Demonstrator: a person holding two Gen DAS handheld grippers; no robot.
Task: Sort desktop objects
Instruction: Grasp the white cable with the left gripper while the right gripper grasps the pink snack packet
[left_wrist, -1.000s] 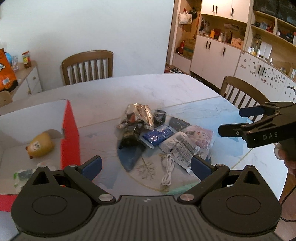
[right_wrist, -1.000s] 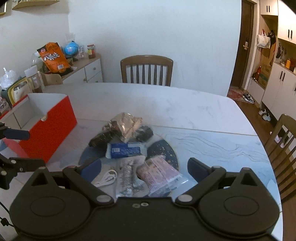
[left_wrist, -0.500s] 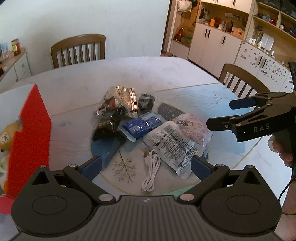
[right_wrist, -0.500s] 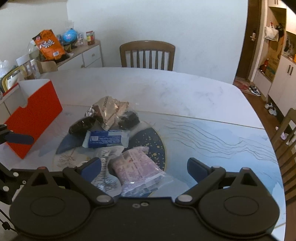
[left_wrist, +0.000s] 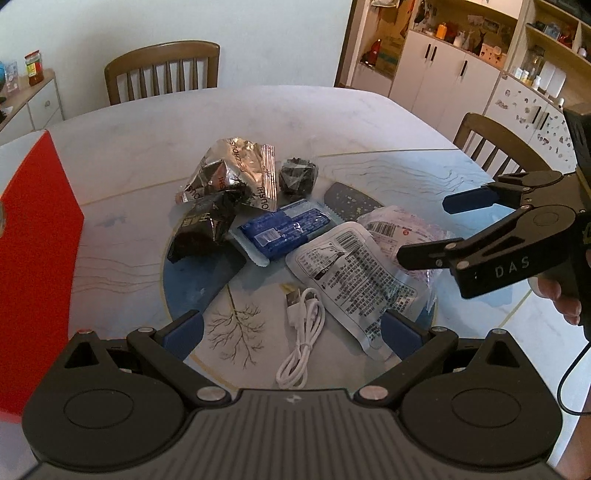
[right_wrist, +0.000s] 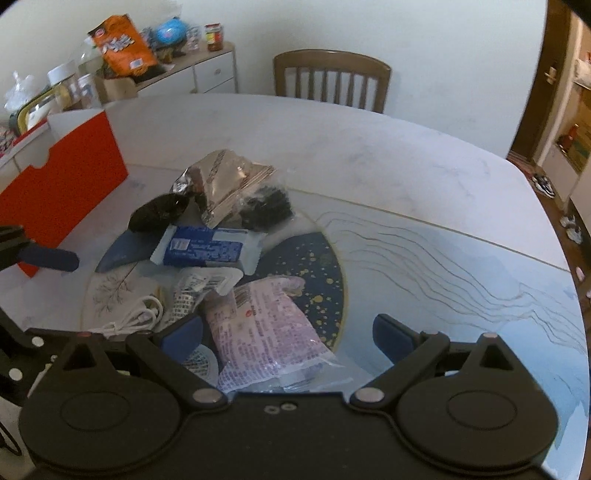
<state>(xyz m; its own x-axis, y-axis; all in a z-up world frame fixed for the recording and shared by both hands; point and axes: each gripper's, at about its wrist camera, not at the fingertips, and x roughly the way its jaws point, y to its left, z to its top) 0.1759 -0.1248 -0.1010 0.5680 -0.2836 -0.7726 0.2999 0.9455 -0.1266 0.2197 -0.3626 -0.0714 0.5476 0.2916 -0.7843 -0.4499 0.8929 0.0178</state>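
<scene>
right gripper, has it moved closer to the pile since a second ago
Yes. In the left wrist view the right gripper now overlaps the pink packet; a second ago it hung clear to that packet's right.

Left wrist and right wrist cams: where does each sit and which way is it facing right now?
Left wrist: on the left claw, open, looking across the table at the pile around the white cable; the right claw and fingers show at right.
Right wrist: on the right claw, open above the pink packet, facing the far chair; a left claw fingertip pokes in at left.
Shared: blue packet, red box.
</scene>
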